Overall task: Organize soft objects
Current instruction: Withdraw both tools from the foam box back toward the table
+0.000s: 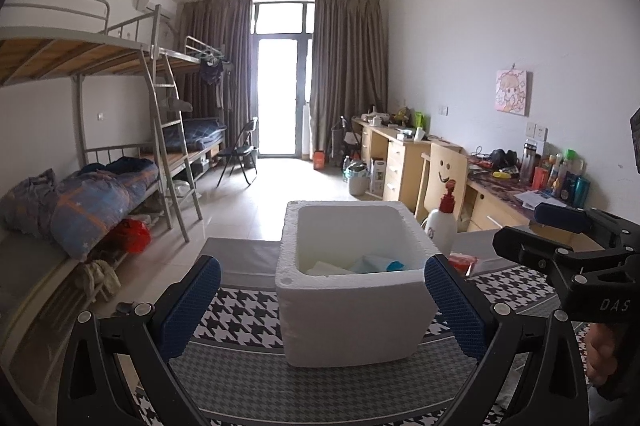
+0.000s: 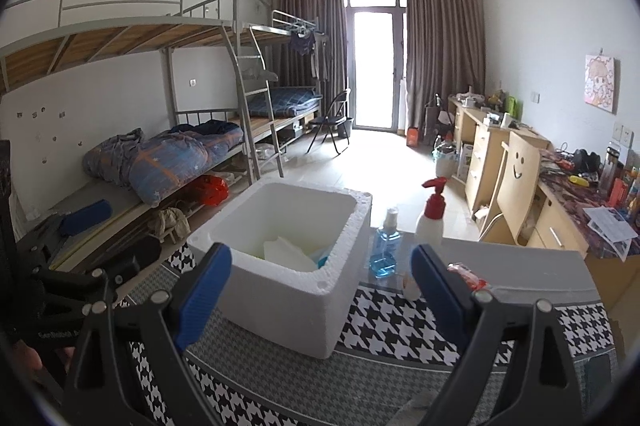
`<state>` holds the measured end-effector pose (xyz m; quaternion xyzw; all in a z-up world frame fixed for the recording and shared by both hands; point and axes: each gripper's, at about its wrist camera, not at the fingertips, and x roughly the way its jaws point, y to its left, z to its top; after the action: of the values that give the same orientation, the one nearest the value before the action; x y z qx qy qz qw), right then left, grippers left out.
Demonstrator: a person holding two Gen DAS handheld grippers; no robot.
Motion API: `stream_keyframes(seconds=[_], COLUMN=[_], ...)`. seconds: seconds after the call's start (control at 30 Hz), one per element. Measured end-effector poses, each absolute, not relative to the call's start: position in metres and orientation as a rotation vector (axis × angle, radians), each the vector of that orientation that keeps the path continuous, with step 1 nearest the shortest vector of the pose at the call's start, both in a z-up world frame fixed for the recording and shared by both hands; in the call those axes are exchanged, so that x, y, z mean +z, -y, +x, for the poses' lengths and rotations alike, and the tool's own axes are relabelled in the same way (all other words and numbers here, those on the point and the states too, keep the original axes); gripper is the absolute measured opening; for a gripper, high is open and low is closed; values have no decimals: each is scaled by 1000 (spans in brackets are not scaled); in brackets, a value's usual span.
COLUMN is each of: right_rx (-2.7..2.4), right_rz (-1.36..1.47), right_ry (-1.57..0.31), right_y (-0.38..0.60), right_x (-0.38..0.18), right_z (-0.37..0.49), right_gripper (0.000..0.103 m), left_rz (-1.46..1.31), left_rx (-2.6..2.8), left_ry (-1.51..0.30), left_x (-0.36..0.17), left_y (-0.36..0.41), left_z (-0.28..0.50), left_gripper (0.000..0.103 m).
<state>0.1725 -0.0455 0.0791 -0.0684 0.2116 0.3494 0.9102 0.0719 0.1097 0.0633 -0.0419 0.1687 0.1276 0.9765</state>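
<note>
A dormitory room seen from two hand-held claws raised over a table covered with a black-and-white houndstooth cloth (image 1: 240,310).

The left claw (image 1: 322,300) is spread wide and holds nothing. A white foam box (image 1: 352,310) sits straight ahead of it, between its two blue-padded fingers (image 1: 192,306) and a little beyond them, not touching either. Inside the box, low against the wall nearest the claw, lie pale folded items and something light blue (image 1: 380,264); they look like soft packets or cloths, but they are too small to name surely.

The right claw (image 2: 322,288) is also wide open and empty. The same box (image 2: 280,286) stands ahead and slightly left of it, with white folded items (image 2: 288,252) inside. Just right of the box, ahead between the fingers, stands a clear bottle of blue liquid (image 2: 385,246), and beside that a white pump bottle with a red top (image 2: 431,214). Past the right finger lies a small red and white packet (image 2: 466,276) on the table. The other claw's black frame shows at each view's edge.

As a judgement: some soft things are already in the box, so the sorting seems well underway. The red packet, if it is soft, looks like the likeliest thing left to move. Bunk beds (image 2: 160,154) and desks (image 2: 520,162) fill the background.
</note>
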Motion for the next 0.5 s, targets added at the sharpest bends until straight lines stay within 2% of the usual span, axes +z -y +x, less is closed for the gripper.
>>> stream_keyframes(seconds=[0.5], right_rx=[706], right_rz=[-133], right_ry=[-413], right_y=[74], right_x=[70], right_z=[152], right_gripper=[94], left_rz=[-96], left_rx=[203], left_ry=[-334], left_x=[53], left_y=[-91], left_z=[55], left_gripper=[102])
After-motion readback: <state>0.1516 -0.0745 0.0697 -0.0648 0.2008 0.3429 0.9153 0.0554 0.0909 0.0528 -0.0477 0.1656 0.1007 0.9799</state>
